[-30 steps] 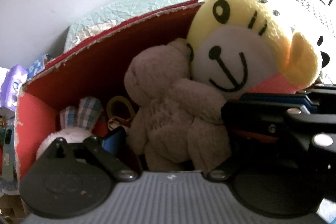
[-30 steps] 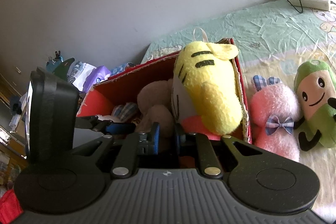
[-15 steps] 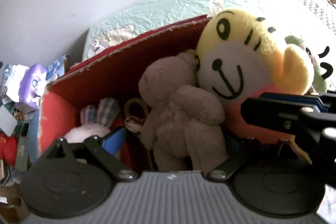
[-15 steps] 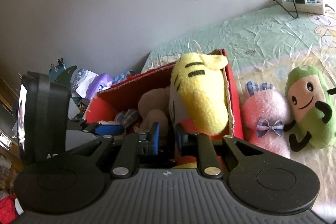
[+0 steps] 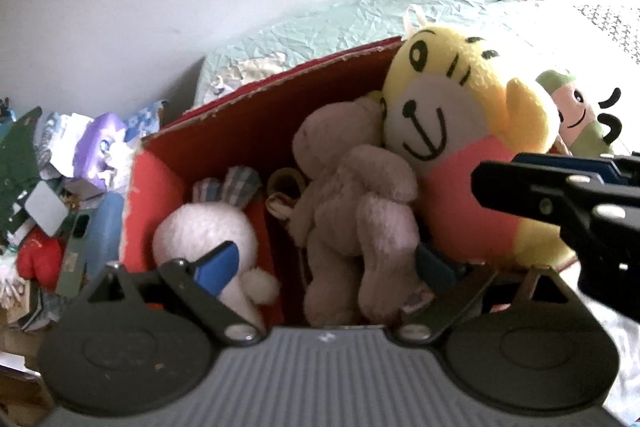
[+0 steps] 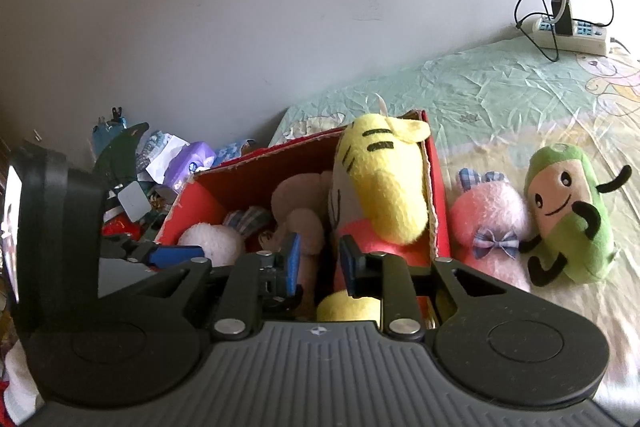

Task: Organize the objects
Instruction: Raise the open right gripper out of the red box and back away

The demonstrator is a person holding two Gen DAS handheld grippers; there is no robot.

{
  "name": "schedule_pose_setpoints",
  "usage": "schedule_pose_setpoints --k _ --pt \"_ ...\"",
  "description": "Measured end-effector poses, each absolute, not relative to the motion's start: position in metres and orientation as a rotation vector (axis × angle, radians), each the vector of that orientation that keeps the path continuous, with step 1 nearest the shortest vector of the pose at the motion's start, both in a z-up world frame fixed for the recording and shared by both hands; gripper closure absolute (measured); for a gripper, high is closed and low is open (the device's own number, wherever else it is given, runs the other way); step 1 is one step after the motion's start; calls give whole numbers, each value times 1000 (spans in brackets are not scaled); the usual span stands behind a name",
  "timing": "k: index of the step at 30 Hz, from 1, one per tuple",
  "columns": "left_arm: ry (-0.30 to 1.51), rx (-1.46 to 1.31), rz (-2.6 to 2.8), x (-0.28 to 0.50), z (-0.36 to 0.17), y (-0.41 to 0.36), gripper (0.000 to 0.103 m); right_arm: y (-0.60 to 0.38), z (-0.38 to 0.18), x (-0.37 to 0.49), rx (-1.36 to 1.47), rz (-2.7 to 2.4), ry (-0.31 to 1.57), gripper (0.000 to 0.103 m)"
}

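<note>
The left gripper [image 5: 328, 267] is hanging wide open over the near edge of the red box [image 5: 256, 115], its fingers spread either side of the beige plush [image 5: 352, 195] that is leaning against the yellow tiger plush [image 5: 460, 107] inside. The right gripper [image 6: 318, 263] is sitting with its jaws parted, gripping nothing. To the box's right, the pink plush [image 6: 490, 219] and green plush [image 6: 568, 219] are lying on the bedsheet [image 6: 500, 95].

both grippers — left gripper [image 5: 326, 269], right gripper [image 6: 318, 261] — black linkage arms, silver screws, blue finger pads, ribbed grey bodies.
</note>
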State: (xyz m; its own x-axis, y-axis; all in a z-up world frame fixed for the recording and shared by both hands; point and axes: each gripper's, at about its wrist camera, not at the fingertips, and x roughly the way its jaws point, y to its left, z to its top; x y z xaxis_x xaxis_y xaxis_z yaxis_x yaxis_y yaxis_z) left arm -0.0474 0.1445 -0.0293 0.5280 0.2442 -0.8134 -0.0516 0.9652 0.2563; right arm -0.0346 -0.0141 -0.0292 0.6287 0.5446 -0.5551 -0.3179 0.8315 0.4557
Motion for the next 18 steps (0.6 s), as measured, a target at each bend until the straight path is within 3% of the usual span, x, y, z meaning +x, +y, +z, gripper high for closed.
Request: schedule_pose_setpoints --k 13,18 --pt "996 175 213 -64 -18 142 8 -25 -24 -54 339 473 725 78" --pt "975 177 195 -73 -8 136 8 -29 -21 -60 354 459 719 71"
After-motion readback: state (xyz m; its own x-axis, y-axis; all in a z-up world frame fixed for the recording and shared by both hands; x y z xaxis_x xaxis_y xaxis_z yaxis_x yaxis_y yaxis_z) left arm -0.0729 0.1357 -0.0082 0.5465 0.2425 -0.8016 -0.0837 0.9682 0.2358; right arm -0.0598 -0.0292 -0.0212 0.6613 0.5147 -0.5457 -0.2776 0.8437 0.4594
